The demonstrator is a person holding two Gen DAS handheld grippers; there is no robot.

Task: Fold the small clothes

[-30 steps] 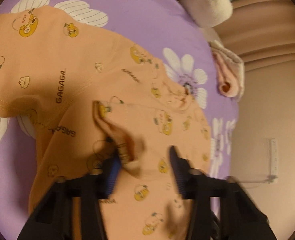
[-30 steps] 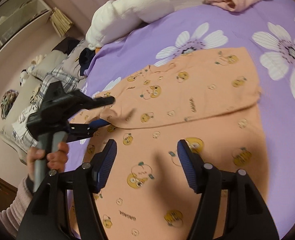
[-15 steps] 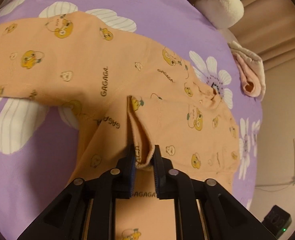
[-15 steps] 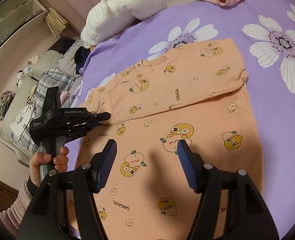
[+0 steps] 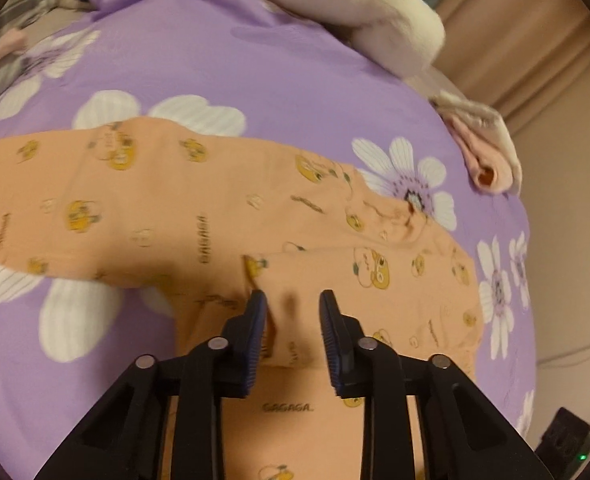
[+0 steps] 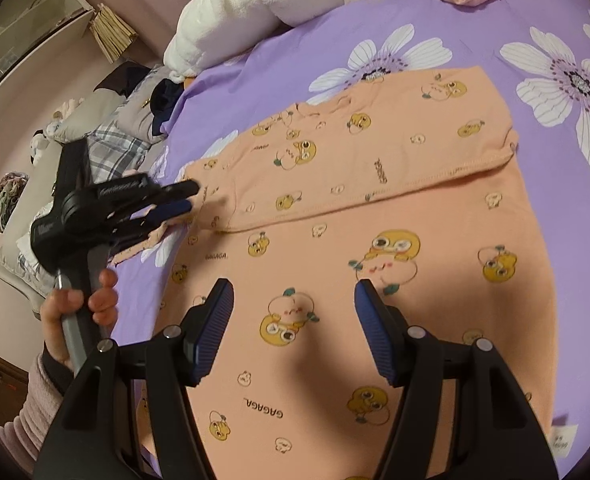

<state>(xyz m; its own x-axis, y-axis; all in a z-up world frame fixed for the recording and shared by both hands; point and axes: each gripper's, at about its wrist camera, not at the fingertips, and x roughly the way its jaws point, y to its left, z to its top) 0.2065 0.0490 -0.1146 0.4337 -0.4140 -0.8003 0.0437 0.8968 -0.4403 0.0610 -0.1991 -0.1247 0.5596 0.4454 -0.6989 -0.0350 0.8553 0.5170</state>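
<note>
Black-framed with ribbed blue pads, the left gripper (image 5: 291, 300) hangs over a peach knit shirt (image 5: 375, 296) on a purple bedspread (image 5: 287, 80) printed with white daisies; its jaws are opening, the folded-in sleeve's cuff edge just beside the left pad and no cloth pinched between them. The soft jersey carries yellow cartoon faces and the word "GAGAGA." A fluffy white blanket (image 5: 375, 12) and a rolled pink garment (image 5: 487, 160) lie beyond. Seen from the right wrist, the right gripper (image 6: 295, 300) hovers with its jaws set wide and empty above the shirt's flat body (image 6: 435, 320), where a stitched hem crosses the folded sleeve. A hand (image 6: 75, 312) in a ribbed pink cuff grips the left tool's handle at the shirt's left edge.
</note>
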